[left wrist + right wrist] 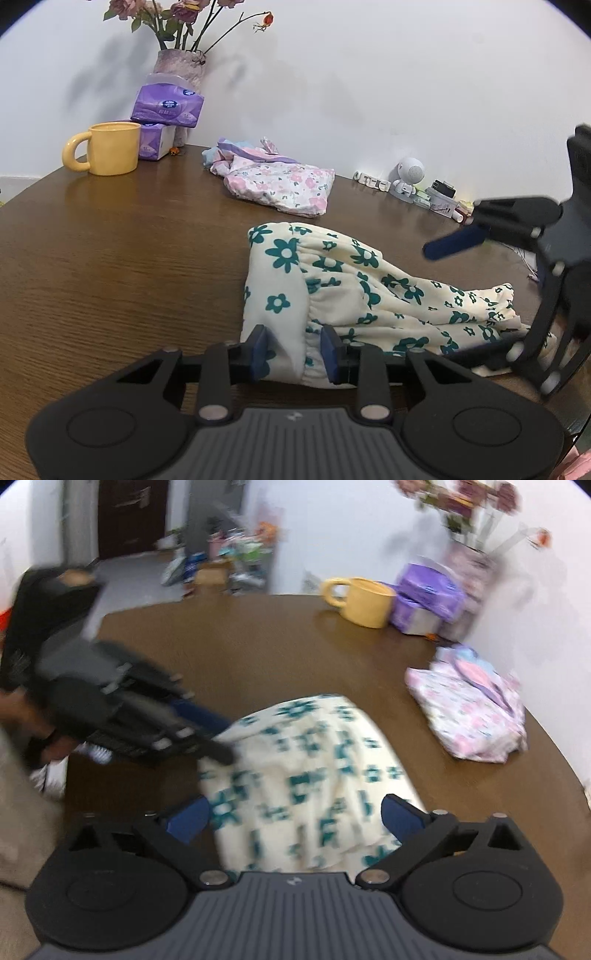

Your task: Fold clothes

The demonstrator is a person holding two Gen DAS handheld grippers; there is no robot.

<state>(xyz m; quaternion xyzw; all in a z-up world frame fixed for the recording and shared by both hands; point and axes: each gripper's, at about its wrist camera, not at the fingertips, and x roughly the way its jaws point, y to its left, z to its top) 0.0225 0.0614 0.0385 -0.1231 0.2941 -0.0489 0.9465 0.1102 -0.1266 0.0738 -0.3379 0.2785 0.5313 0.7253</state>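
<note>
Tongs on the left point(297, 350) stand narrow, their blue pads pinching a folded edge of the cream garment with teal flowers point(354, 291) at its near end, low over the brown wooden counter point(129, 266). The right tongs point(295, 818) are spread wide, both pads clear of the cloth, which lies bunched between and beneath them without being gripped; this view is blurred. The garment rests near the middle of the counter, its gathered waistband facing the left tongs and its far end trailing toward the right ones. Beyond it, well apart, lies a folded pink floral garment point(277, 184). Farther back by the white wall stand a yellow mug point(107, 147), purple tissue packs point(166, 107) stacked just beside it, and a vase of dried flowers point(181, 66) behind those. Along the wall at the other side sit a small white robot figure point(408, 177) and some small clutter. Nothing lies between the tongs and the teal-flowered garment.
</note>
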